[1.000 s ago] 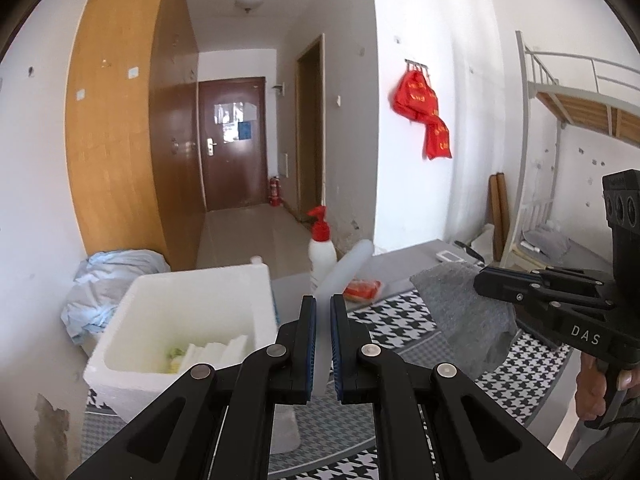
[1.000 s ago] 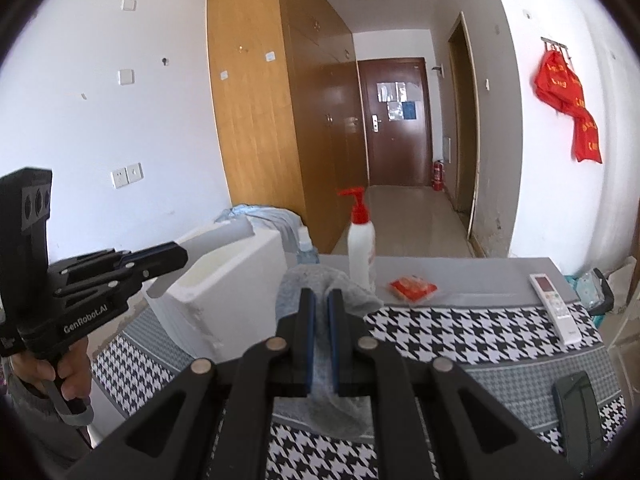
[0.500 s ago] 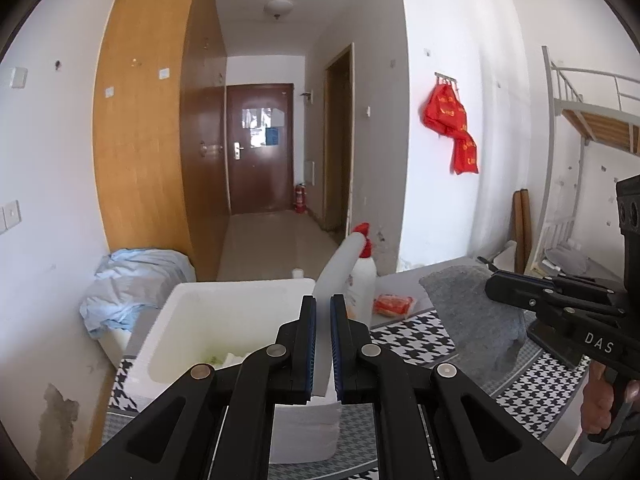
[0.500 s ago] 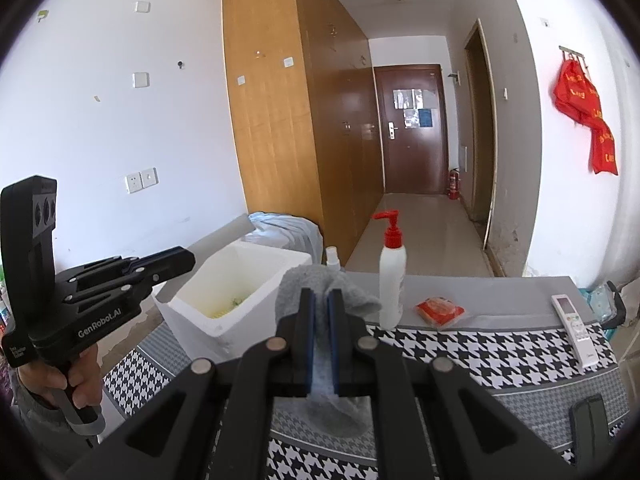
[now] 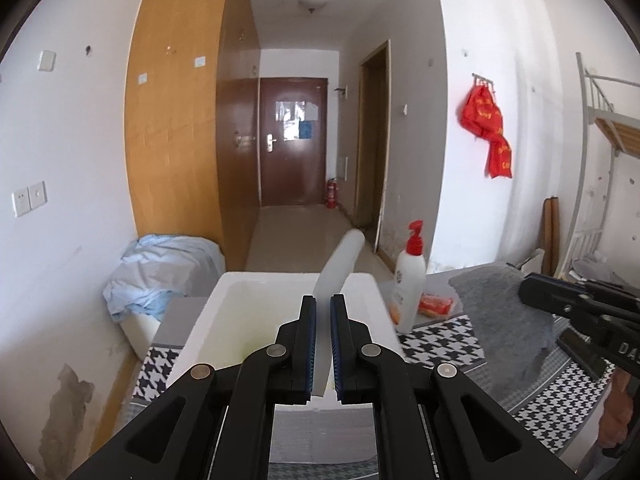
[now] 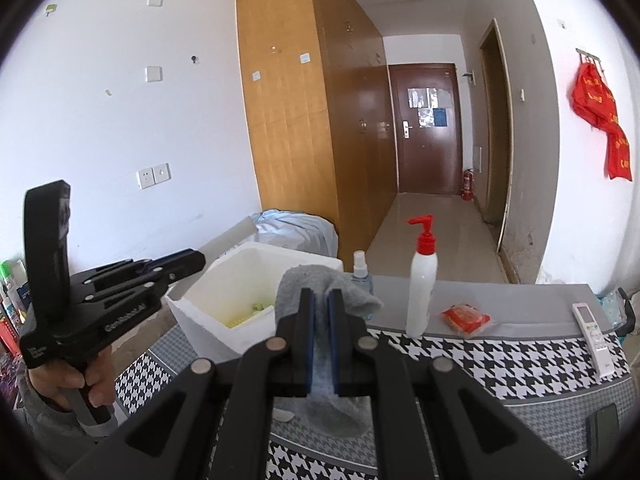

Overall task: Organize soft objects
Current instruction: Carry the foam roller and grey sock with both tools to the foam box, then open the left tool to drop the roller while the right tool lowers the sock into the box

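Observation:
My left gripper (image 5: 322, 304) is shut on a white foam strip (image 5: 338, 264) that sticks up over the white foam box (image 5: 376, 300). My right gripper (image 6: 318, 300) is shut on a grey cloth (image 6: 320, 280) and holds it above the table, right of the box (image 6: 208, 312). The cloth (image 5: 504, 320) and the right gripper (image 5: 536, 290) show at the right of the left wrist view. The left gripper (image 6: 192, 258) shows at the left of the right wrist view, near the box's rim. Yellowish pieces (image 6: 244, 318) lie inside the box.
A houndstooth cloth (image 6: 500, 364) covers the table. A white pump bottle (image 6: 422, 292), a small spray bottle (image 6: 360, 272), a red packet (image 6: 466, 316), a remote (image 6: 592, 332) and a dark object (image 6: 602, 428) are on it. A blue bundle (image 5: 160, 268) lies behind the box.
Both grippers have risen and moved toward the box. The left gripper with the foam strip is now over the box's opening. The right gripper still holds the cloth.

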The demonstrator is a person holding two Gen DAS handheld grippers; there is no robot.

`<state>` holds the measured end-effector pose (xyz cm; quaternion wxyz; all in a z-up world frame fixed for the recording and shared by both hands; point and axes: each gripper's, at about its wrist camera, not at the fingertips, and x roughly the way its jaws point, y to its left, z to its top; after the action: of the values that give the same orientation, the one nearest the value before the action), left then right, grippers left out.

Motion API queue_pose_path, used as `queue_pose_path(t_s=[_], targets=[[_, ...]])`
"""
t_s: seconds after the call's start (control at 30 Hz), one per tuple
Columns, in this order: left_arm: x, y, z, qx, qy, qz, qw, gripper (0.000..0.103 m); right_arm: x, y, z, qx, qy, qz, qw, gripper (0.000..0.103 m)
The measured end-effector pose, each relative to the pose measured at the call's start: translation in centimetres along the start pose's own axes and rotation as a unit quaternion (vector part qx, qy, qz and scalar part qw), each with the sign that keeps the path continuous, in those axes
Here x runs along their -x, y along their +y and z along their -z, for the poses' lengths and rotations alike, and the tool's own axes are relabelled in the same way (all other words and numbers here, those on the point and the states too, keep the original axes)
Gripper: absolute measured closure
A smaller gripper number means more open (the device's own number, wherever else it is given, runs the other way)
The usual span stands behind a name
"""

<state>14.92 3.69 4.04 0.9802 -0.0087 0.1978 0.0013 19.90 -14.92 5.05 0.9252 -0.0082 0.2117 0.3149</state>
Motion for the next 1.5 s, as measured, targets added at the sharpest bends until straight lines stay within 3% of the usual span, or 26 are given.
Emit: queue_pose_path(t_s=[0.33, 0.47, 0.5, 0.53, 0.57, 0.6, 0.7, 1.23, 1.5], targets=[[-2.5, 1.7, 0.6, 0.010, 0.030, -0.010, 0.9994, 0.093, -1.1, 0.3, -0.1, 0.003, 0.007, 0.005, 1.000, 0.094], [-2.5, 1.9, 0.6, 0.011, 0.035, 0.000, 0.9993, 0.085, -1.4, 0.3, -0.3, 0.003, 0.008, 0.011, 1.000, 0.094], [-2.4, 1.9, 0.6, 0.008, 0.034, -0.002, 0.9994, 0.064, -1.5, 0.4, -0.3, 0.002, 0.009, 0.012, 1.000, 0.094], [-2.2, 1.9, 0.6, 0.006, 0.032, -0.005, 0.9995, 0.035, -1.5, 0.4, -0.3, 0.002, 0.010, 0.013, 1.000, 0.094], [-2.0, 2.0, 0.6, 0.006, 0.026, -0.010, 0.9996, 0.023, -1.6, 0.5, -0.4, 0.004, 0.010, 0.014, 1.000, 0.094], [-1.7, 2.1, 0.6, 0.009, 0.018, -0.016, 0.9997, 0.011, -1.6, 0.6, -0.5, 0.005, 0.011, 0.015, 1.000, 0.094], [-0.8, 2.5, 0.6, 0.011, 0.004, -0.024, 0.9997, 0.004, -1.9, 0.9, -0.8, 0.008, 0.012, 0.018, 1.000, 0.094], [2.0, 6.3, 1.3, 0.034, -0.010, -0.076, 0.9965, 0.001, -4.2, 3.4, -3.1, 0.036, 0.016, 0.002, 0.999, 0.094], [2.5, 7.0, 2.0, 0.036, -0.004, -0.082, 0.9960, 0.001, -5.4, 4.4, -3.7, 0.042, 0.021, -0.012, 0.999, 0.094]])
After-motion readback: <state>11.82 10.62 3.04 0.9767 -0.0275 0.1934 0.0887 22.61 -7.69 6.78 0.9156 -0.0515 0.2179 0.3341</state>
